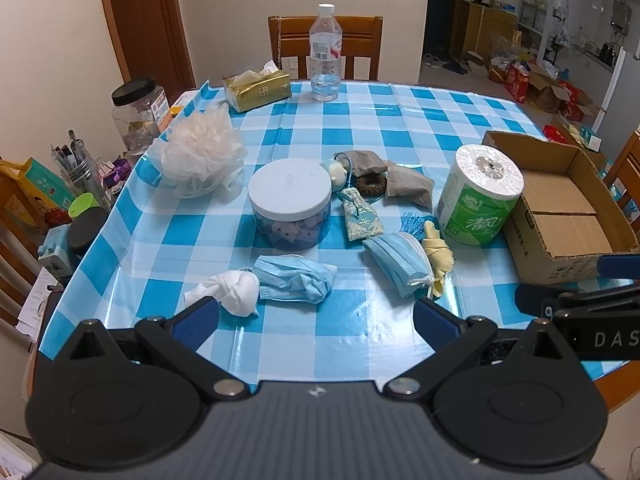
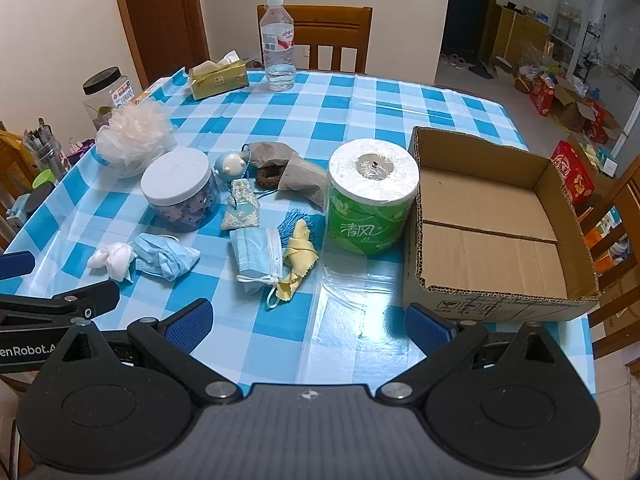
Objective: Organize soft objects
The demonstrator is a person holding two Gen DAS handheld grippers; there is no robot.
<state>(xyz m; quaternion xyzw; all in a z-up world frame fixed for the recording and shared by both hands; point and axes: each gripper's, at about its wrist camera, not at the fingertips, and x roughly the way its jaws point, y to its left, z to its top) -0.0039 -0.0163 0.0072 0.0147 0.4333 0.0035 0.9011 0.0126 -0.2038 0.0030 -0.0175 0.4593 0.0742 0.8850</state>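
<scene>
Soft things lie scattered on the blue checked tablecloth [image 1: 344,344]: a white knotted cloth [image 1: 236,290], a crumpled blue mask [image 1: 298,278], a folded blue mask [image 1: 400,258], a yellow cloth [image 1: 438,254], a patterned sachet [image 1: 360,216], grey pouches [image 1: 404,180] and a mesh bath puff [image 1: 200,152]. An open cardboard box [image 2: 496,224] stands at the right, bare inside. My left gripper [image 1: 316,320] hovers open just short of the white cloth and crumpled mask. My right gripper [image 2: 308,324] is open over bare tablecloth, left of the box's near corner.
A toilet roll [image 2: 370,196] in green wrap stands beside the box. A white-lidded jar [image 1: 290,202], a water bottle [image 1: 326,54] and a tissue pack [image 1: 256,88] are also on the table. Wooden chairs [image 1: 324,46] and clutter [image 1: 76,184] surround the table.
</scene>
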